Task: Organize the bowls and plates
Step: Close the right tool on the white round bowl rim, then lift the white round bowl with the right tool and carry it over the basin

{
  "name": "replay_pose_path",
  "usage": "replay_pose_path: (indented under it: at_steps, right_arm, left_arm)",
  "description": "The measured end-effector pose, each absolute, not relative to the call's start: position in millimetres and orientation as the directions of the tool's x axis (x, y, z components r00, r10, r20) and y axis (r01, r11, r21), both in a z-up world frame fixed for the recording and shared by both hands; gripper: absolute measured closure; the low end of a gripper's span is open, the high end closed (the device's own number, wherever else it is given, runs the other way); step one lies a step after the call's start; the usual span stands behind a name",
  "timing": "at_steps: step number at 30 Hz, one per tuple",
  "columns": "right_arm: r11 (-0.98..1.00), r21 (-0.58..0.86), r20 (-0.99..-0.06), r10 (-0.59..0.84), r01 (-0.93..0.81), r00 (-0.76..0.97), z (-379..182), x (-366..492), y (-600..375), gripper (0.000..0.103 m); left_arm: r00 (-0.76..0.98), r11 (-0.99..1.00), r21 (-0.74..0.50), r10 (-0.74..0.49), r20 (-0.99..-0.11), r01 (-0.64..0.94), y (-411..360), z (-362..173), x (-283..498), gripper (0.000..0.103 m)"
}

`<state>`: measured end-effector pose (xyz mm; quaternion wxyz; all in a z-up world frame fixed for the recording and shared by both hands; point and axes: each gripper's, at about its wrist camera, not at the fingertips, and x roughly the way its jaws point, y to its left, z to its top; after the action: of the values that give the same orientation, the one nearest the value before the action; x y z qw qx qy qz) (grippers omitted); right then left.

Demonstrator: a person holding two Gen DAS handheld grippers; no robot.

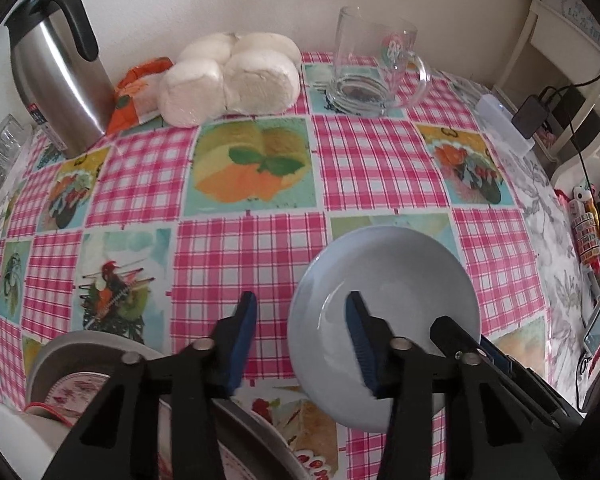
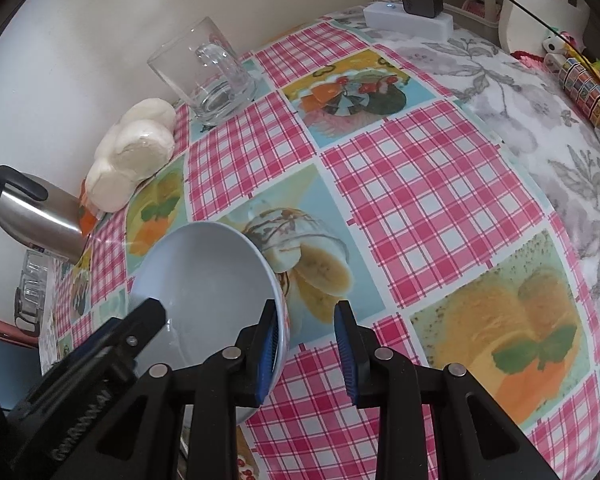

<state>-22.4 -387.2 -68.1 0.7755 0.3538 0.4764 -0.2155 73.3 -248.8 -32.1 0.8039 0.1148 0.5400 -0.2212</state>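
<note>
Bowl (image 1: 400, 280), lower right, grasping step: our left gripper (image 1: 302, 320) straddles its rim unclenched, right gripper (image 2: 306, 340) grip unclear; next, pinch firmly.

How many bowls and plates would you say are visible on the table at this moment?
2, possibly more. A pale blue bowl sits tilted between the two grippers. A grey-rimmed patterned plate lies at the lower left edge of the left wrist view, mostly hidden behind the left gripper, so further pieces may be hidden.

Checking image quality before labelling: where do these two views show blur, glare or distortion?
Left wrist view: strong fisheye bending, dark corners; the bowl and nearer blue pad look slightly motion-smeared; the glass mug stays sharp. Right wrist view: same curvature, soft glare on the tablecloth near the kettle.
</note>
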Motion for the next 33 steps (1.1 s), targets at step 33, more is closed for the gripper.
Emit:
replay_pose_path:
  at_steps: [33]
  right_arm:
    - [0.643, 0.434, -0.840, 0.036, 0.630, 0.542, -41.6, -23.0, -390.5, 0.083]
  left_arm:
    - [0.275, 0.848, -0.241, -0.401, -0.874, 0.471, -239.3, -14.7, 70.1, 0.091]
